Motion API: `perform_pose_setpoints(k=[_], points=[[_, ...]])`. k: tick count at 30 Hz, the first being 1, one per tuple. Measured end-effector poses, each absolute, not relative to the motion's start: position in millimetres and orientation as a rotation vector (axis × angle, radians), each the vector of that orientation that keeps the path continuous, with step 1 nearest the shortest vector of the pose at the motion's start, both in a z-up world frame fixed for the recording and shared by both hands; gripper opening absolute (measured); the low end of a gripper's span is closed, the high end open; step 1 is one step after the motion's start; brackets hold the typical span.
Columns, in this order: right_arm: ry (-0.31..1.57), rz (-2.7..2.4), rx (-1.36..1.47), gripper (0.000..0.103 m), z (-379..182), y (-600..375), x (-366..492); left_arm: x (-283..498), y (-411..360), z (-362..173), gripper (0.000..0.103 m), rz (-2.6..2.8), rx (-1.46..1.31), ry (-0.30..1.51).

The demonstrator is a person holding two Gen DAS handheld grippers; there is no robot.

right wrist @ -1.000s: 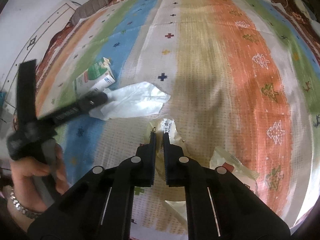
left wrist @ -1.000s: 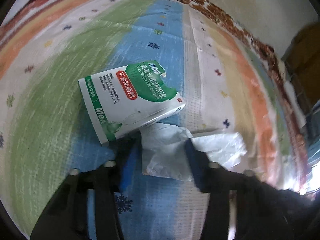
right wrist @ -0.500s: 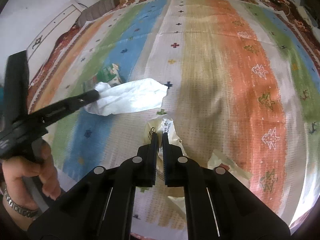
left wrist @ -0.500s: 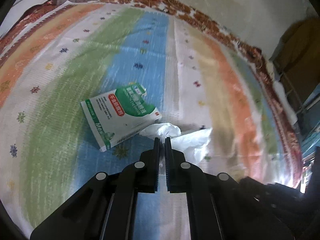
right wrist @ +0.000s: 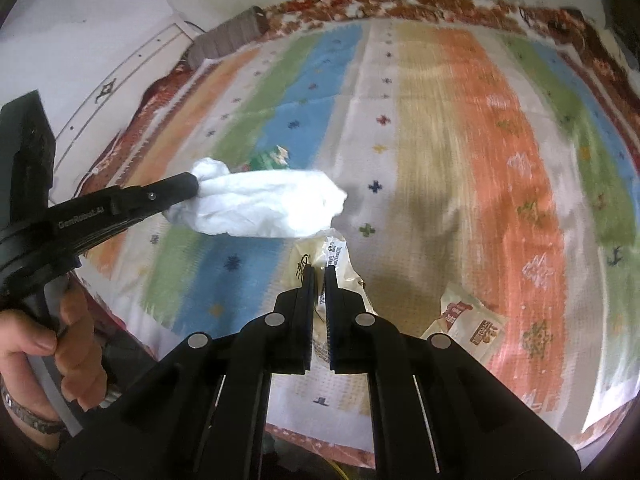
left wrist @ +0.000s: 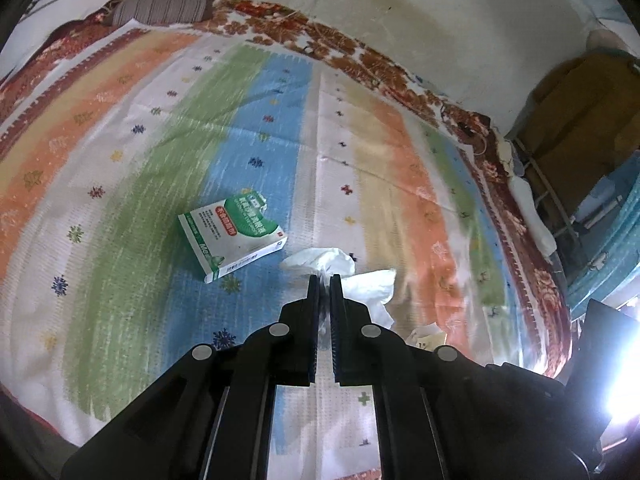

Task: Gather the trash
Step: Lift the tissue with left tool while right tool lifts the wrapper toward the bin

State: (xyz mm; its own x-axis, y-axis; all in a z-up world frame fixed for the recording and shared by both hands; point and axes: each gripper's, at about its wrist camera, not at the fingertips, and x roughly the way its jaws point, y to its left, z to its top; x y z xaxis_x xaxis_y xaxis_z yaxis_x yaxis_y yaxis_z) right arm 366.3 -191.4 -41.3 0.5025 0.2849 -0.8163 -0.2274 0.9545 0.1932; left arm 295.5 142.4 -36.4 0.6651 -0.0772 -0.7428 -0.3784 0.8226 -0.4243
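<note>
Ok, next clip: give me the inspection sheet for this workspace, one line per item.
Surface: striped bedspread with small snowflake motifs, over a red floral blanket.
Job's things: white tissue pinched in the left gripper, lifted off the bedspread; clear plastic wrapper pinched in the right gripper; green and white medicine box lying flat, untouched; printed snack wrapper lying flat beside the right gripper.
Clutter: grey striped pillow at the far edge.
Grippers: both shut on their trash.
Cables: nothing clearly seen.
Surroundings: stained wall behind; brown furniture to the side; a hand on the left gripper's handle.
</note>
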Motion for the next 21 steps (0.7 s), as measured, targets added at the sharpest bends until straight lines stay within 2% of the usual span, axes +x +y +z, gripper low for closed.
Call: perform_pose_setpoints(k=[21], points=[[0.878, 0.311, 0.049, 0.004, 3, -200, 311, 237, 116, 18, 0.004, 0.124, -0.531, 0.757]])
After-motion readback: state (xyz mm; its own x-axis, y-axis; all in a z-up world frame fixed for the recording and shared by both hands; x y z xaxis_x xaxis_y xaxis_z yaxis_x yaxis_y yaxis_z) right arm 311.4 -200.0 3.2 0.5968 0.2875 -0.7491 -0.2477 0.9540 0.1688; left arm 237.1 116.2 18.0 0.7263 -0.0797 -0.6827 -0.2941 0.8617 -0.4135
